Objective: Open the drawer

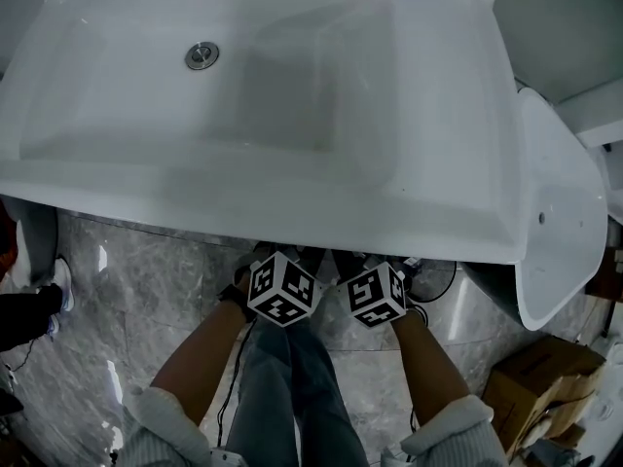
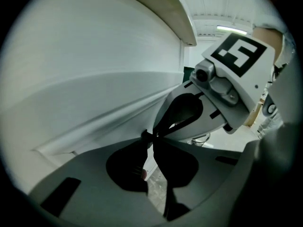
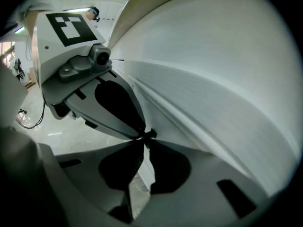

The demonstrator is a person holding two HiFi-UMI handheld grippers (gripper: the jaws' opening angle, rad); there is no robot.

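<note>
The white washbasin counter [image 1: 438,163] fills the far half of the head view. Its front rim overhangs and hides everything beneath it, so the drawer does not show from above. Nothing juts out toward the person from under that rim, over the grey marble floor [image 1: 146,290], so I judge the drawer still shut.

In the gripper views the drawer front [image 2: 94,89] is a broad, smooth white panel. It runs along the left of the left gripper view and along the right of the right gripper view. No dark gap or opening shows along it in either view.

Both arms reach in under the rim side by side, and only the marker cubes [image 1: 282,288] clear it in the head view. The left gripper [image 2: 149,141] has its jaws drawn almost together, with a sliver of the panel's white lower edge between them — pinching it, as far as I can read. The right gripper [image 3: 143,138] looks the same, narrowed on that edge. It sits just beside the left one, their tips nearly touching.

So the reach and the grasp look done — the pull has not been made. What is left is to draw both grippers back toward the person, level and together, so the thin lip does not slip from the pads.
</note>
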